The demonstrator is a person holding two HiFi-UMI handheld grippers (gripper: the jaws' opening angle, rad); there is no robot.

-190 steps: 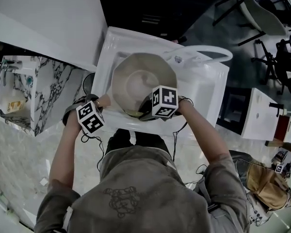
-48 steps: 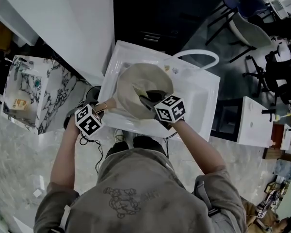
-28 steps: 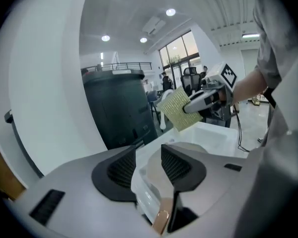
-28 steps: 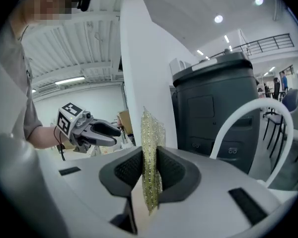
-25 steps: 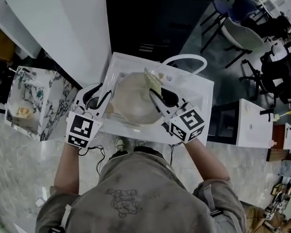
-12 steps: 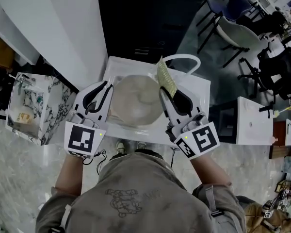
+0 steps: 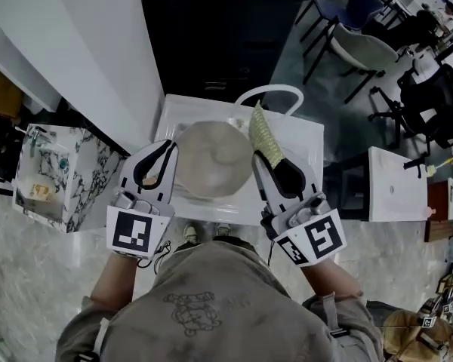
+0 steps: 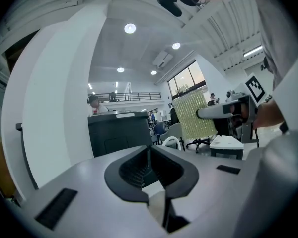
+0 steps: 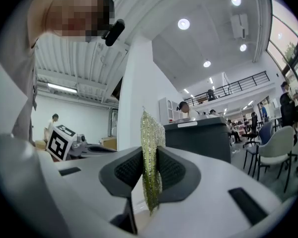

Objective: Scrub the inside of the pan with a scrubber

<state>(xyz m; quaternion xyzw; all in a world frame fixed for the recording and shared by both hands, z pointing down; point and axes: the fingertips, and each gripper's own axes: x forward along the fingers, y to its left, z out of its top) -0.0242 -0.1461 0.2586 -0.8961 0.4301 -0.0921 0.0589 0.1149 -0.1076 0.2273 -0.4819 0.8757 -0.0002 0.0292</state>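
Two grippers are held above the sink [image 7: 306,138]. The left gripper [image 7: 168,145] has just been closed on nothing. The scrubber [image 7: 263,134] is pinched edge-on by the right gripper [image 7: 258,161]. Below them the pan [image 7: 211,158] is left in the sink. For further scrubbing, the pan should probably be steadied first and the scrubber pressed flat.

scrubber [image 7: 264,136]: yellow-green, sparkly | pan [image 7: 211,159]: beige | sink [image 7: 311,138]: white | cabinet [image 7: 87,176]: black-veined white marble

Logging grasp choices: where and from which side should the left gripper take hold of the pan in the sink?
Probably the pan's left edge, from the left and above: it lies in the sink and that edge is nearest the left gripper, whose jaws have just been closing on nothing and must reopen. No handle shows. The right gripper holds the scrubber.
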